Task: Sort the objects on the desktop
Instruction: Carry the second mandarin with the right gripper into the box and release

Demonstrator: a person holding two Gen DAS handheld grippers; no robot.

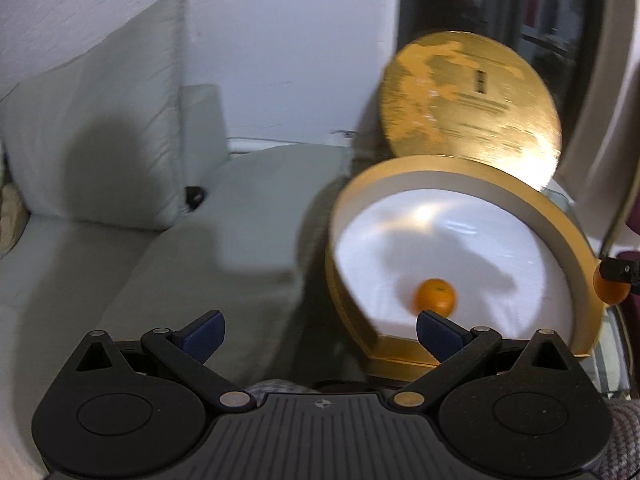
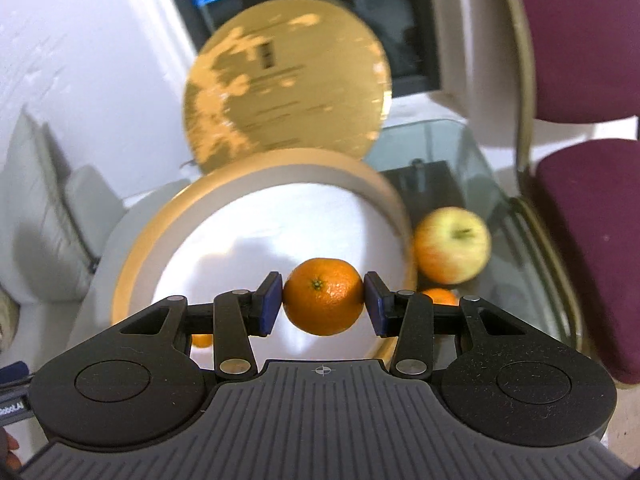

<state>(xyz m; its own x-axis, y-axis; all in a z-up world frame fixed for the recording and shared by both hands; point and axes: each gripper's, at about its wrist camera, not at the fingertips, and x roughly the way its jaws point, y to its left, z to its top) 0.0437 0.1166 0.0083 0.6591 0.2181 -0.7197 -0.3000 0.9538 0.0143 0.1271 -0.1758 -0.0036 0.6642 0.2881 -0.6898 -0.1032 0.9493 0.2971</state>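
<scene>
My right gripper [image 2: 323, 305] is shut on a tangerine [image 2: 322, 294], held above a round gold box [image 2: 132, 256] with a white inside. A second tangerine [image 1: 435, 296] lies in that box [image 1: 560, 220]; in the right wrist view it peeks out under the left finger [image 2: 202, 340]. An apple [image 2: 452, 244] and a further tangerine [image 2: 440, 295] rest on the glass table [image 2: 460, 152] to the right of the box. My left gripper [image 1: 320, 320] is open and holds nothing, at the box's near-left side. The held tangerine [image 1: 610, 286] shows at the far right edge of the left wrist view.
The box's gold lid [image 2: 284, 80] leans upright behind the box against a dark window frame. A pale sofa with cushions [image 1: 100, 140] fills the left. A maroon chair [image 2: 580, 80] stands to the right of the glass table.
</scene>
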